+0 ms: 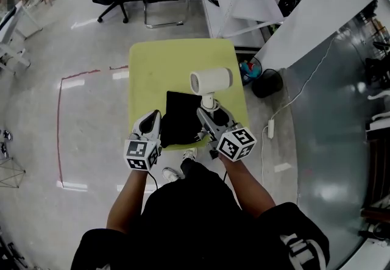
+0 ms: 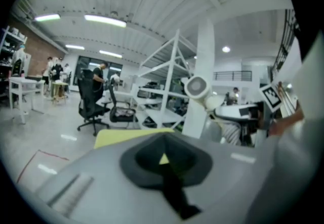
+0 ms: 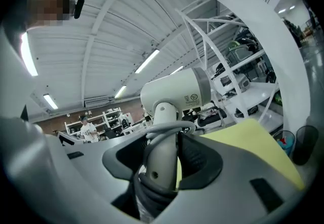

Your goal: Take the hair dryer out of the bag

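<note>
Right gripper (image 3: 162,162) clamps the dryer (image 1: 211,80) handle with cord (image 3: 163,128) bunched in, dryer up over the bag (image 1: 181,117), left gripper (image 1: 150,121) shut empty, so I reckon that cord could let the handle slip or snag the bag.

The hair dryer (image 1: 211,80) is white, with a short thick barrel and a round grille at one end — that end faces left in the head view. It is upright, barrel level and handle down, out of the bag and above its far right corner. Its handle, with a grey cord (image 3: 171,128) looped round it, is clamped between the jaws of the right gripper (image 3: 164,160). The bag (image 1: 181,117) is black and lies slack and flat on the yellow-green table (image 1: 158,67), at its near edge.
</note>
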### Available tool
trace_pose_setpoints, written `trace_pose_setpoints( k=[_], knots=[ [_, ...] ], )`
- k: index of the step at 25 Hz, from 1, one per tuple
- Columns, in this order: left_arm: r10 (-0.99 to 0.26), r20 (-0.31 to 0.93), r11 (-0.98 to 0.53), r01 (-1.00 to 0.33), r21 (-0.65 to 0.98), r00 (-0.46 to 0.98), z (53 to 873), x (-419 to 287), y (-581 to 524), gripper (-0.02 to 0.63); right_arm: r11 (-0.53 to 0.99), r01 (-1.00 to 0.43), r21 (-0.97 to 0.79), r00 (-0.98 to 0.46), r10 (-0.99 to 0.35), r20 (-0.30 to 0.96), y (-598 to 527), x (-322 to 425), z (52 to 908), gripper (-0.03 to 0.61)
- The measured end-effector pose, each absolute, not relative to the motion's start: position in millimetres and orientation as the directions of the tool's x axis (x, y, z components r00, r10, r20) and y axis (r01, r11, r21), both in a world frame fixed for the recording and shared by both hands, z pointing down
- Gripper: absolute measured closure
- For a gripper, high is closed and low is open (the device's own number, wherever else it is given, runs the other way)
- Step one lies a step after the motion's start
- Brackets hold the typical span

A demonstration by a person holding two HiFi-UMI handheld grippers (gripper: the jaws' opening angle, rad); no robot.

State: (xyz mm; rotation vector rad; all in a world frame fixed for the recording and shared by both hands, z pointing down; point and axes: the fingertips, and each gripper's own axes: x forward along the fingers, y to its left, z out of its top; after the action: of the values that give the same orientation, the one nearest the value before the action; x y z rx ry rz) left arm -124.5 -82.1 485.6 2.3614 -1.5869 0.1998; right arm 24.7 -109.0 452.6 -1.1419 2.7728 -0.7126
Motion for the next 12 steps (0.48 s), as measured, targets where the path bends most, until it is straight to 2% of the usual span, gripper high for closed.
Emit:
trace_pose_setpoints(
  k=[6,12],
  knots=[
    [-0.895,0.201,-0.379,-0.917,0.128,0.398,449,-119,-91,0.606,0.605,-0.724,-0.332,-0.665,-0.74,0.1,-113,26,428,0.394],
    [-0.875,0.114,-0.458,-0.881,0.118,0.47,425,-109,-79,0.606,0.596,-0.757,-0.268,-0.636,-0.766,0.096,-106,23,416,0.393]
  ],
)
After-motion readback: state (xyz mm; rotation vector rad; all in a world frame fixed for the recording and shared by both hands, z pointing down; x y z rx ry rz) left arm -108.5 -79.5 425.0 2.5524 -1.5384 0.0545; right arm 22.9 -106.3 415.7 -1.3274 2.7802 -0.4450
